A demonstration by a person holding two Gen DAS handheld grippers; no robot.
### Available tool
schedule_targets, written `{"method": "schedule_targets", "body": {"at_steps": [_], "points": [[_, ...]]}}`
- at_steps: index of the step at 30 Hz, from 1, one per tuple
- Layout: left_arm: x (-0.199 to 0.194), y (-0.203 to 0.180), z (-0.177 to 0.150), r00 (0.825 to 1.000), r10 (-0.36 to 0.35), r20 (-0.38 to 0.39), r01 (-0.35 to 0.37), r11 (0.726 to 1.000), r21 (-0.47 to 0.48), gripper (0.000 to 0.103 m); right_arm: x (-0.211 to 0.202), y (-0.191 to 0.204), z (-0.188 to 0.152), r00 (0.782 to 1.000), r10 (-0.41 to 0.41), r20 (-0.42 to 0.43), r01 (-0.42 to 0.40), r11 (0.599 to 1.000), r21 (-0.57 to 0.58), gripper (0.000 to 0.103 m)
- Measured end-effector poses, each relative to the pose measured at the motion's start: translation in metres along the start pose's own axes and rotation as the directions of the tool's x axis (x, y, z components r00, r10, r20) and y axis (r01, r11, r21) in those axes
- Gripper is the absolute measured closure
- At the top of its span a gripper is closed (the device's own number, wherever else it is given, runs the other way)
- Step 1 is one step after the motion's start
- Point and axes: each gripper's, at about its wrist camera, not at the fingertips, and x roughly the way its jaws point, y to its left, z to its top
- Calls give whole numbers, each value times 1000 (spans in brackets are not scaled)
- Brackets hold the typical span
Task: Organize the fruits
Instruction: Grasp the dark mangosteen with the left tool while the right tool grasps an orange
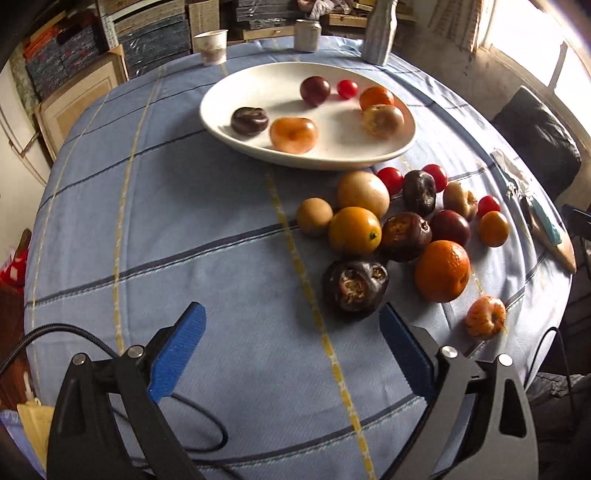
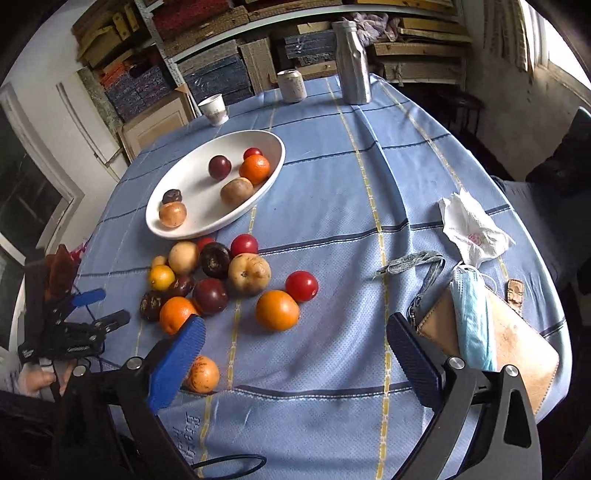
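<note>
A white oval plate (image 1: pixel 236 88) (image 2: pixel 273 142) on the blue checked tablecloth holds several fruits: a dark plum (image 1: pixel 314 90), a cherry tomato (image 1: pixel 347 89), an orange (image 1: pixel 376 97) and others. A pile of loose fruits lies in front of it, among them a dark shrivelled fruit (image 1: pixel 355 288), an orange (image 1: pixel 442 271) (image 2: pixel 277 309) and a red tomato (image 2: pixel 301 285). My left gripper (image 1: pixel 291 325) is open and empty, just short of the dark fruit. My right gripper (image 2: pixel 295 332) is open and empty, near the orange. The left gripper also shows in the right wrist view (image 2: pixel 101 306).
A paper cup (image 1: pixel 211 46), a can (image 1: pixel 306 35) and a metal bottle (image 1: pixel 380 31) stand at the table's far edge. A tissue (image 2: pixel 472 229), a face mask (image 2: pixel 472 317), a lanyard and a tan wallet (image 2: pixel 517 347) lie at the right. A cable crosses the near edge.
</note>
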Motion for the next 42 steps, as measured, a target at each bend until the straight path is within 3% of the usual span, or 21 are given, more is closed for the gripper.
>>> {"method": "schedule_targets", "body": {"at_steps": [6, 14, 17, 19, 23, 25, 32, 37, 42], "points": [[16, -17, 11, 1000, 8, -10, -8, 999, 41, 10, -15, -12, -4, 999, -30, 25, 30, 1000, -1, 4], [32, -17, 21, 999, 29, -18, -29, 1000, -3, 7, -16, -27, -5, 998, -52, 18, 52, 999, 14, 4], [30, -13, 19, 997, 83, 2, -83, 997, -9, 6, -14, -28, -2, 999, -49, 17, 48, 999, 15, 4], [29, -2, 15, 994, 114, -2, -113, 992, -52, 6, -10, -26, 0, 999, -36, 8, 36, 999, 8, 4], [22, 36, -1, 995, 97, -38, -103, 971, -214, 6, 2, -16, 3, 1000, 2, -28, -3, 1000, -27, 4], [17, 42, -8, 994, 99, -36, -105, 967, -232, 7, 7, -10, 4, 999, 20, -42, -22, 999, -45, 4], [15, 35, -10, 997, 76, -28, -80, 977, -200, 7, 21, -2, 8, 994, 48, -95, -55, 995, -77, 4], [19, 29, -10, 994, 101, -37, -106, 977, -184, 7, 33, -6, 11, 991, 73, -114, -83, 993, -79, 5], [24, 27, -10, 992, 117, -53, -125, 978, -166, 7, 54, 3, 11, 990, 30, -137, -55, 981, -184, 17]]}}
